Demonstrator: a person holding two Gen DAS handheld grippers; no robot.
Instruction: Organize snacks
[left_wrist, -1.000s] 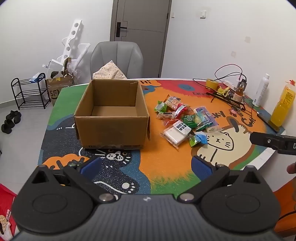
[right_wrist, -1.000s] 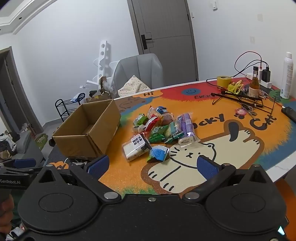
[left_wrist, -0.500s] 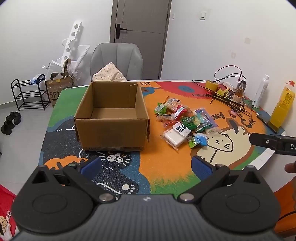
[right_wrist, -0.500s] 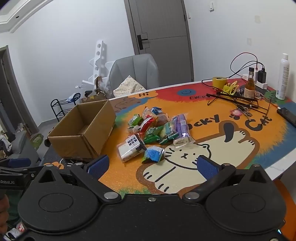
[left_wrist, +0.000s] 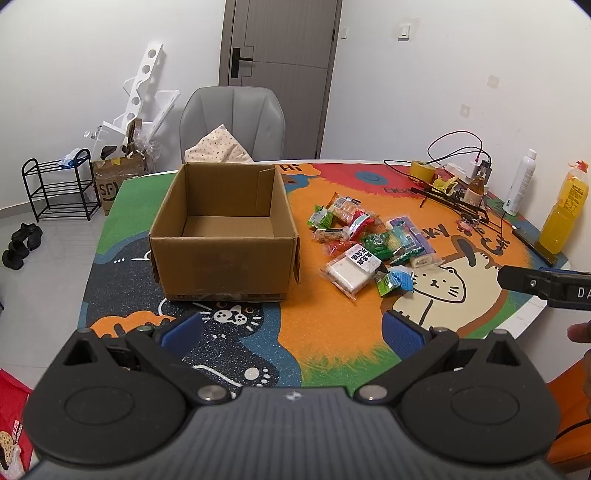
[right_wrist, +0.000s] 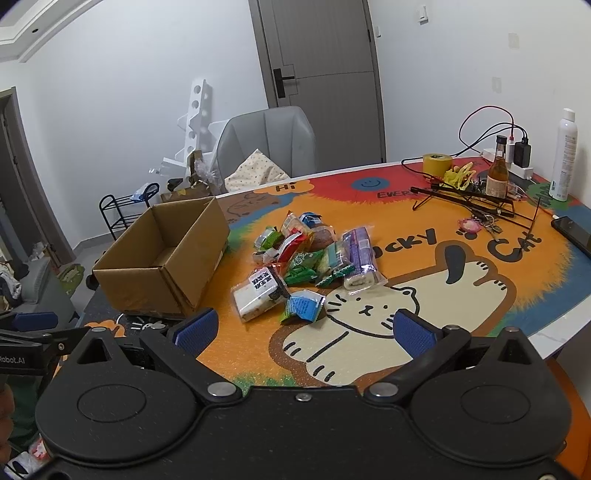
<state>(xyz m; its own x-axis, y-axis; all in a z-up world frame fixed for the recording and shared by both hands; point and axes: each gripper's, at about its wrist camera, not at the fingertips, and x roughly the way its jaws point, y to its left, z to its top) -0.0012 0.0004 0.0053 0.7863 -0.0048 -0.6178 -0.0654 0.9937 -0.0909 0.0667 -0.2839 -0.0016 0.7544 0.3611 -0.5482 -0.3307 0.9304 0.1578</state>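
From the left wrist camera, a black shoe rack stands on the floor at 9 o'clock, well apart from the table with its bright cartoon cat mat. An open cardboard box sits upright on the mat at about 11 o'clock from the left gripper, its inside bare as far as can be seen. A grey chair stands behind the box at 12 o'clock. The left gripper hangs above the near table edge with its blue pads wide apart and nothing between them.

To the right of the box, at about 1 o'clock, lies the pile of snacks, near the box but not touching it. The closest packs are a white one with a black label and a small blue one just beside it. Further round at 2 o'clock are a roll of yellow tape, a brown bottle, a white spray can and a yellow drink bottle along the far side.

In the right wrist camera the box is at 10 o'clock and the snacks at 12 o'clock, just ahead of the right gripper. Its blue pads are also spread wide, empty, above the mat short of the blue pack. A phone lies at 2 o'clock by the table edge.
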